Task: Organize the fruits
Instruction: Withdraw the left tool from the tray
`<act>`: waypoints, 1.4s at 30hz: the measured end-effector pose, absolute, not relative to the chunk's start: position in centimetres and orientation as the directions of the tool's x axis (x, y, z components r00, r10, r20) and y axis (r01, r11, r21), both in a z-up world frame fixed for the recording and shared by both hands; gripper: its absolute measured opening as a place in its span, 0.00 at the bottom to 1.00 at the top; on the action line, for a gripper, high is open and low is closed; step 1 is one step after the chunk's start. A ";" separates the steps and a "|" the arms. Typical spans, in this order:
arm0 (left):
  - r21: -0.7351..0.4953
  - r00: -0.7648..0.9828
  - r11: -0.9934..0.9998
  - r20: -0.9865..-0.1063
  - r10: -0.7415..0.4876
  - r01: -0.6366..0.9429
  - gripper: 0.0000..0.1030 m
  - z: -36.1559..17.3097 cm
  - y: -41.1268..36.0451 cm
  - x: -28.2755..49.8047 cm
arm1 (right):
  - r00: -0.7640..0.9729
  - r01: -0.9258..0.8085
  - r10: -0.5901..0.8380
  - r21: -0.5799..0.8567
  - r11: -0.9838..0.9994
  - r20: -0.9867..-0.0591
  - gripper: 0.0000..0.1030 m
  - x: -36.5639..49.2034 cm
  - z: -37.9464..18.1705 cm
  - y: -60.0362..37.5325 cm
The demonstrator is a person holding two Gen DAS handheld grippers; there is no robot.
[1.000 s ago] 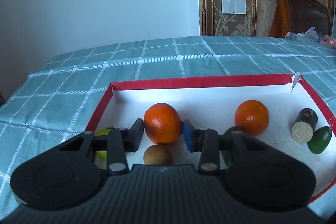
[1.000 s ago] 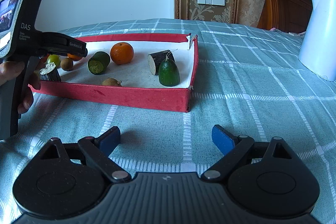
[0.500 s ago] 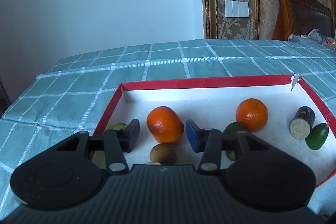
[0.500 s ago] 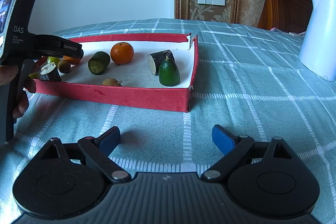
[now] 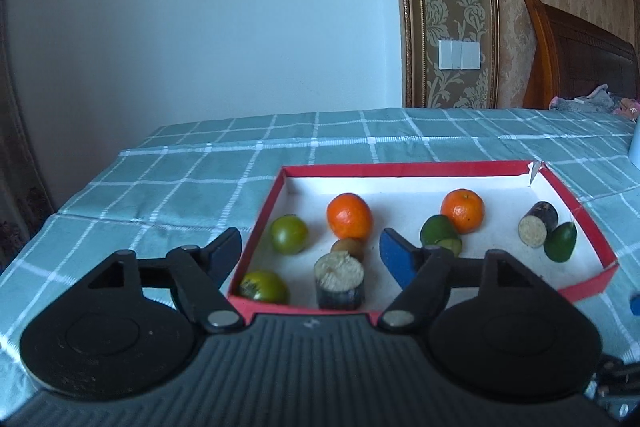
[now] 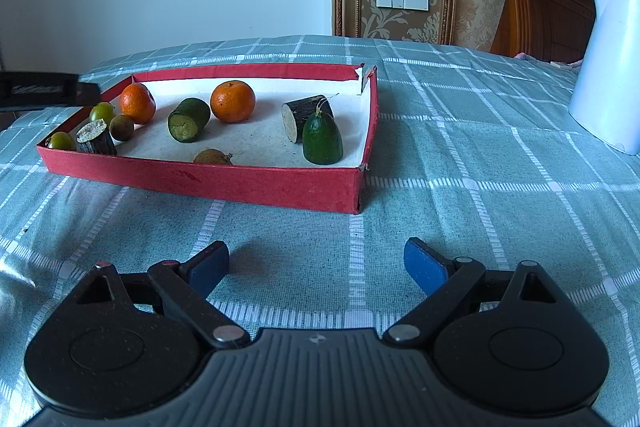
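Two oranges sit apart in a shallow red box [image 6: 208,183] with a white floor, set on a table under a teal checked cloth [image 6: 460,195]: the left orange [image 5: 349,215] near the box's left end, the right orange [image 5: 462,209] further along toward the torn far corner. Beside the left orange lie two green tomatoes, one [image 5: 289,234] by the left wall and one [image 5: 264,285] in the near left corner, with a small brown kiwi [image 5: 348,247] just in front of the orange and an upright dark cane stub [image 5: 340,281] by the near wall. A cut green cucumber piece [image 5: 440,239] rests just beside the right orange; a second cane stub [image 5: 538,229] and a dark green fruit [image 5: 561,247] lie touching near the right wall, and another brown fruit [image 6: 213,157] sits by the near wall. The left gripper [image 5: 310,253] hangs over the box's near left corner, its jaws having just been opening, nothing between the pads. The right gripper [image 6: 316,265] rests low over the cloth in front of the box, jaws spread wide and empty. A white kettle [image 6: 608,67] stands at far right.
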State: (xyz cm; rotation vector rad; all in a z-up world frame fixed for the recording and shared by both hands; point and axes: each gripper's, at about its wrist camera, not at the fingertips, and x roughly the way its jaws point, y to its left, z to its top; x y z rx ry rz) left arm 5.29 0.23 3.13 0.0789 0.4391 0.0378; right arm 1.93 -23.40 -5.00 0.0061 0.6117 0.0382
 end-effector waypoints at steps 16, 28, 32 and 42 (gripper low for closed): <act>0.063 0.889 0.998 -0.456 0.046 -0.019 0.92 2.0 1.3 0.3 | 0.819 -0.032 0.033 0.012 0.999 -0.573 0.94 1.4 -5.0 -21.4; 0.105 0.902 0.994 -0.428 0.056 -0.012 1.00 2.4 1.0 -0.9 | 0.824 -0.072 0.053 -0.012 0.997 -0.564 0.94 0.9 -4.5 -18.9; 0.081 0.902 0.997 -0.431 0.040 -0.005 1.00 2.6 1.4 -1.0 | 0.823 -0.084 0.061 -0.015 0.996 -0.564 0.94 0.9 -4.4 -18.5; 0.082 0.912 0.997 -0.410 0.019 0.016 1.00 3.2 1.3 -1.7 | 0.822 -0.087 0.062 -0.019 0.996 -0.566 0.94 0.8 -4.3 -18.2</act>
